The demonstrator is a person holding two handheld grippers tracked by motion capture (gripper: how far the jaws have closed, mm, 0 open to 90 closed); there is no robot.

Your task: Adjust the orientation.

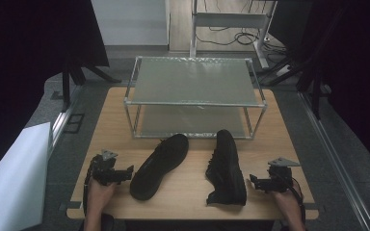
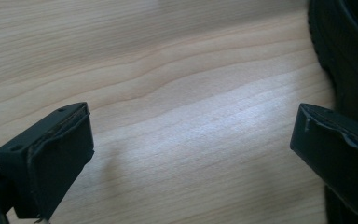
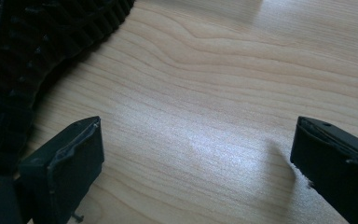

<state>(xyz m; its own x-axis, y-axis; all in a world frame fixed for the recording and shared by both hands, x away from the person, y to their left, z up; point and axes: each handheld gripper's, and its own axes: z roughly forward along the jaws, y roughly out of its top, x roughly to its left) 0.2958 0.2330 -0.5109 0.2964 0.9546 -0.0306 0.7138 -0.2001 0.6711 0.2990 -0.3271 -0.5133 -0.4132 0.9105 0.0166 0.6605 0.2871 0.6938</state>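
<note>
The high view was dim, its left and right edges sunk in near-black, while both gripper views showed a soft pale sheen at mid-frame on the table (image 2: 191,116), blurred dark fingers (image 3: 70,163) casting faint shadows beside them.

Two black shoes on my table, both on the near half in front of the rack. Left shoe (image 1: 158,166) lies tipped on its side, sole facing my left hand, toe angled away toward the rack and heel nearest me; its dark edge sits just beside my left jaws (image 2: 345,56). Right shoe (image 1: 227,168) lies on its side too, long axis running near-to-far, and its ribbed black sole (image 3: 23,51) faces my right hand.
</note>
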